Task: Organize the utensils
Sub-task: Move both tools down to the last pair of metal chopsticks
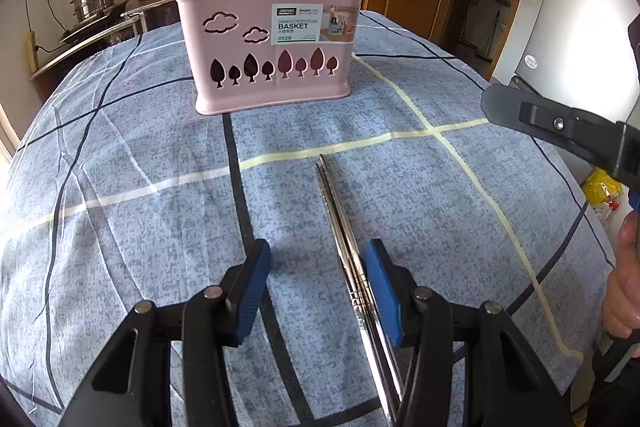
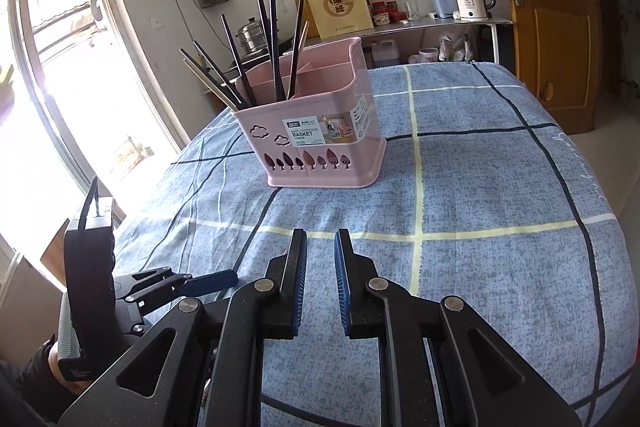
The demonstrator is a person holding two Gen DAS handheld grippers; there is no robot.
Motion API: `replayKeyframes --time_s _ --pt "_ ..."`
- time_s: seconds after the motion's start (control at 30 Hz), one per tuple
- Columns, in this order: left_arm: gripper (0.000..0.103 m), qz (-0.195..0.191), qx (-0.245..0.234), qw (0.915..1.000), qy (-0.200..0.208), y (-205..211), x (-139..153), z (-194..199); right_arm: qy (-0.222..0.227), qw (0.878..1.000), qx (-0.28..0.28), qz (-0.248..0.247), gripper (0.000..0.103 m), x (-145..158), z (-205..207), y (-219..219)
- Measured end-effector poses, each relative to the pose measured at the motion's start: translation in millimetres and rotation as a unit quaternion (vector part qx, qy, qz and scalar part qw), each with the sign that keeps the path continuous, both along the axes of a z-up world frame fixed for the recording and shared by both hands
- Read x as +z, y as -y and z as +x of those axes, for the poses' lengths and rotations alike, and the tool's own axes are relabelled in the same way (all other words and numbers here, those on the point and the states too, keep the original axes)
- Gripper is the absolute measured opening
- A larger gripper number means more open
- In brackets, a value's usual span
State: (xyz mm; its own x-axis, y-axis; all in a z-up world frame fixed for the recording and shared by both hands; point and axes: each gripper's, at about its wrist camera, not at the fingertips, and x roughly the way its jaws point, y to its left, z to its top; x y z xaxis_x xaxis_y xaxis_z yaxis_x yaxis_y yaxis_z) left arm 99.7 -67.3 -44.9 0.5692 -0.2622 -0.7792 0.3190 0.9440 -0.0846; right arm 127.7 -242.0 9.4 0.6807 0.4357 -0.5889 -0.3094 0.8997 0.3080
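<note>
Most chopsticks already stand in the pink basket [image 1: 272,67] on the table [image 1: 120,207]; one steel pair [image 1: 340,227] still lies flat between the half-open pads of my left hand-held gripper [image 1: 318,267], ungripped, while my right hand-held gripper [image 2: 320,267] hovers nearly closed, empty.

My left gripper [image 1: 316,263] tips steeply downward with its jaws standing well apart, the blue pads [image 1: 254,291] clear of each other and pressing on nothing. My right gripper [image 2: 320,259] slopes down more gently, its jaws drawn near together with only a narrow gap between the ribbed blue pads [image 2: 344,291] and nothing held in it. In the left wrist view my right hand [image 1: 622,291] shows at the edge, wrapped around its grip, and in the right wrist view my left gripper sits low at the side, its handle held in a dark sleeve [image 2: 32,371].
</note>
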Motion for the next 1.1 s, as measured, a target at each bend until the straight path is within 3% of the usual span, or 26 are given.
replayKeyframes --time_s 0.1,0.37,0.53,1.1 --pt "0.052 -0.009 0.009 0.9999 -0.002 -5 1 1 0.000 1.000 0.000 0.001 0.014 -1 0 1" --pt "0.053 0.013 0.054 0.9984 0.012 -37 0 -5 -0.001 1.000 0.004 0.004 0.014 -3 0 1" --pt "0.053 -0.012 0.084 0.9964 0.009 -69 0 -8 -0.003 1.000 0.006 0.003 0.014 -4 1 -1" --pt "0.053 -0.022 0.123 0.9921 0.011 -92 1 -15 -0.005 1.000 0.020 -0.003 0.014 -7 3 -10"
